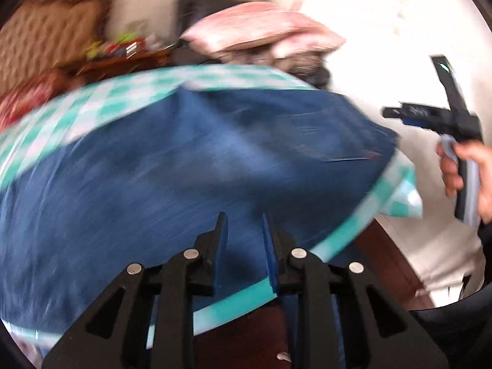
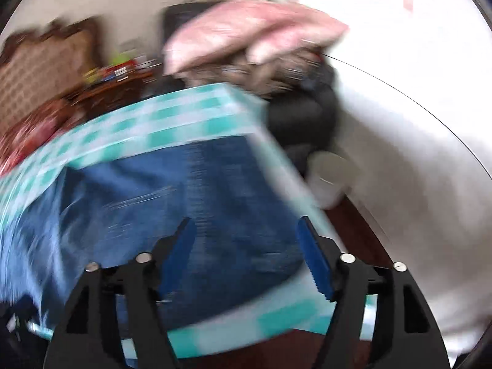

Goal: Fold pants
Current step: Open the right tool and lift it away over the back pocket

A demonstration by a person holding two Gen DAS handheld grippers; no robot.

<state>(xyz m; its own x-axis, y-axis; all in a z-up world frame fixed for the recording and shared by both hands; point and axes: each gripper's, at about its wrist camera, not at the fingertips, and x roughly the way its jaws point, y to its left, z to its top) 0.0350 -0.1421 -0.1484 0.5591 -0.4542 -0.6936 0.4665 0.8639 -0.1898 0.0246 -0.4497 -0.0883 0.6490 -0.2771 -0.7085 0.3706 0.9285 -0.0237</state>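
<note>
The blue denim pants (image 1: pixel 172 160) lie spread flat on a counter covered with a teal-and-white checked cloth (image 1: pixel 92 107), directly ahead of and beneath both tools. Both views are smeared by motion blur, so fine detail of the fabric cannot be made out.

The left tool (image 1: pixel 244 230) hovers over the near edge of the pants with a narrow gap between its blue pads; nothing sits between them and they pinch no cloth. The denim stretches away from its tips, forward and to the left, while the cloth's teal border runs just under the fingers.

The right tool (image 2: pixel 246 240) has its fingers spread wide, again with nothing gripped; the pants lie below and beyond the gap, filling the space between the two pads in the view. The edge of the counter falls just to the right of its right finger.

In the left wrist view, the right tool (image 1: pixel 430 113) also appears off to the right of the pants, clear of the counter, held by a hand (image 1: pixel 467 172).
</note>
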